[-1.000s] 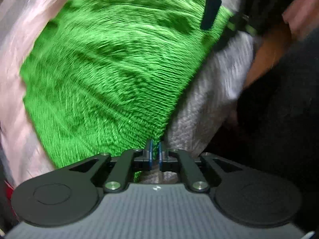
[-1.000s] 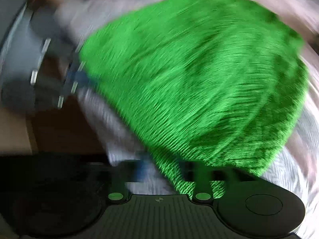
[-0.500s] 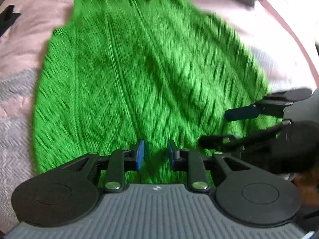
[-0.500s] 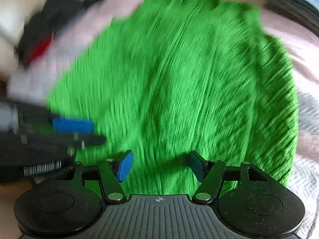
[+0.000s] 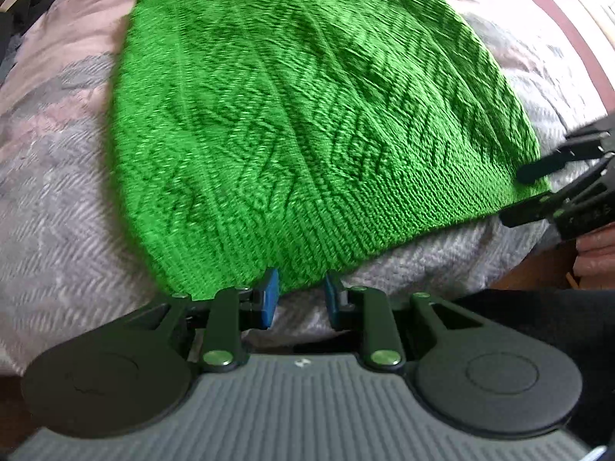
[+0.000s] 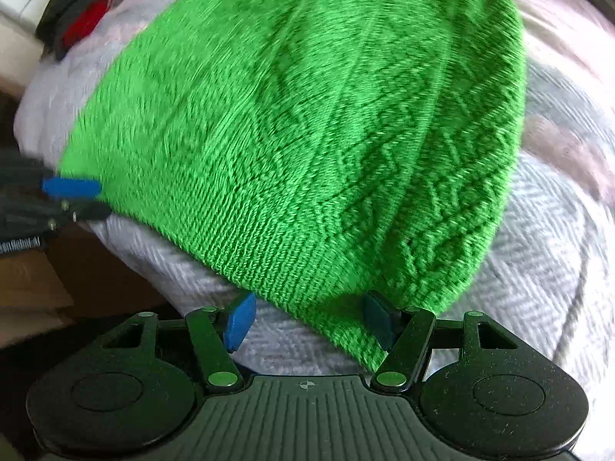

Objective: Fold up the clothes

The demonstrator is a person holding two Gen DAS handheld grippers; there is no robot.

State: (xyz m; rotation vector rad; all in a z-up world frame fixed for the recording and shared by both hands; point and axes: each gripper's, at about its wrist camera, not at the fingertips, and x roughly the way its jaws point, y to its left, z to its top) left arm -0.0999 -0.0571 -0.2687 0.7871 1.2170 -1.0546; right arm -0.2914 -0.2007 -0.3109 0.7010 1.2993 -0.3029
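Pale bedding covers the bed [image 5: 57,207] we work on: a grey-white herringbone throw with pinkish patches, rounding off at the near edge toward a brown floor. On it lies the green knit [image 5: 307,123], spread flat, its hem nearest us and running along the bed's edge.

Our left claw [image 5: 299,296] sits at the hem with its blue pads a narrow gap apart; the knit's edge lies just ahead of them, not pinched. Our right claw [image 6: 307,317] stands wide, one pad clear on the throw, the other tucked under the hem's corner, holding nothing. Each claw shows at the side of the other's view, at opposite ends of the hem.

We judge the knit is laid out and the fold itself not yet begun. Next we would close on the two hem corners together and carry them up toward the far end, keeping the edge level so the halves meet squarely. The loose, stretchy weave may sag or slip from a shallow pinch, so we want a deep bite.

Dark clothes with a bit of red [image 6: 82,23] lie heaped at the bed's far left.
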